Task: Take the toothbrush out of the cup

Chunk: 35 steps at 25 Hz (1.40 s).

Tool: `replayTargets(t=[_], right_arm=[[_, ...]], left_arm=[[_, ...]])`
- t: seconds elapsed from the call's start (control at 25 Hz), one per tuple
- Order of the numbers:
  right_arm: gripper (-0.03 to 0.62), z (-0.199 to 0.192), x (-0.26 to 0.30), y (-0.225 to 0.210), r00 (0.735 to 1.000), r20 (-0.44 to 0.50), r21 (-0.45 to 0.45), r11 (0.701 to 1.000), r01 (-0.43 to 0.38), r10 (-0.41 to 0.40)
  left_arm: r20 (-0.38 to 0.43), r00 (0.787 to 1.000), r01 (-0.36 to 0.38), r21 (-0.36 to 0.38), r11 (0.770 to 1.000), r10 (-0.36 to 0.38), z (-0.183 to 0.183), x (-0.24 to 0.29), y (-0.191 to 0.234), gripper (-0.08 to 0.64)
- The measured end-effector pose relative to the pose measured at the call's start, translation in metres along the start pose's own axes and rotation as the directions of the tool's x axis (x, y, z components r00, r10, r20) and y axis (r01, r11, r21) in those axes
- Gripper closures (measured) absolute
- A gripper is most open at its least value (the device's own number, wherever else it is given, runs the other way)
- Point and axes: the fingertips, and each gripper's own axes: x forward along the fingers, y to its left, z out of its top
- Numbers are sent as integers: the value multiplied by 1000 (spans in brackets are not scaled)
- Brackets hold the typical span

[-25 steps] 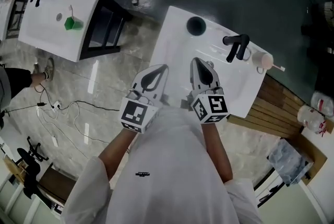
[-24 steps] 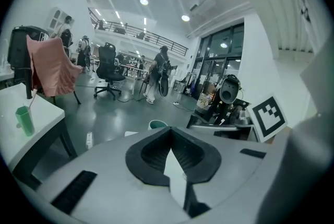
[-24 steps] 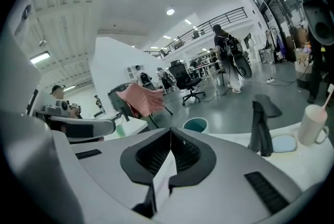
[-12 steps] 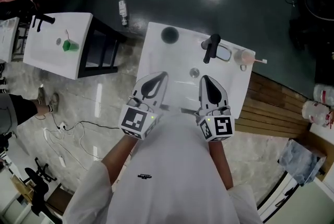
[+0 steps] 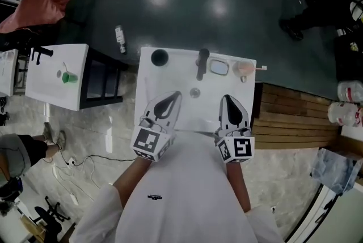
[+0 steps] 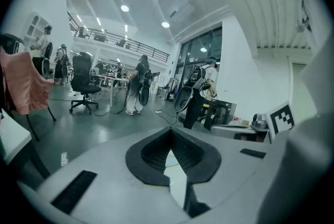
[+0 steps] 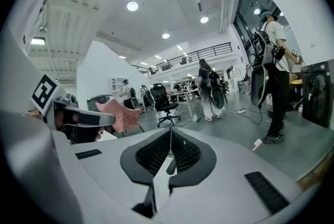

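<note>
A pale pink cup (image 5: 245, 69) stands at the far right corner of the white sink (image 5: 164, 80) in the head view. A toothbrush (image 5: 260, 68) sticks out of it to the right. My left gripper (image 5: 172, 97) hovers shut over the sink's near left part. My right gripper (image 5: 227, 99) is shut over the near right part, well short of the cup. Nothing sits between either pair of jaws. In the left gripper view (image 6: 170, 137) and the right gripper view (image 7: 170, 134) the jaws meet at their tips, and neither view shows the cup.
A black faucet (image 5: 202, 62), a soap dish (image 5: 219, 67) and a black cup (image 5: 159, 57) line the sink's far edge. A second white sink with a green cup (image 5: 69, 77) stands at the left. A wooden platform (image 5: 289, 117) lies to the right. People stand in the hall (image 6: 141, 84).
The head view has swung so the sink now sits square-on and farther up the picture. Both grippers stay shut, side by side, nearer the sink's front edge.
</note>
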Motion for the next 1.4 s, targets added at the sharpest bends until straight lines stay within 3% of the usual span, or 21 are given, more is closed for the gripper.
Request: replayTargets(t=[0.24, 0.64, 0.72, 1.4], right_arm=[[589, 6, -12, -47, 997, 23, 15, 997, 73, -74], [572, 4, -13, -125, 994, 21, 72, 992, 103, -105], [531, -2, -7, -137, 995, 13, 75, 992, 100, -101], [518, -66, 35, -217, 988, -122, 231, 966, 116, -90]], left_arm=[[-30, 998, 49, 33, 998, -48, -5, 30, -30, 557], [-74, 995, 62, 35, 997, -59, -13, 75, -76, 557], [-92, 994, 59, 47, 997, -55, -17, 85, -81, 557], [-154, 988, 34, 30, 999, -29, -36, 147, -109, 557]])
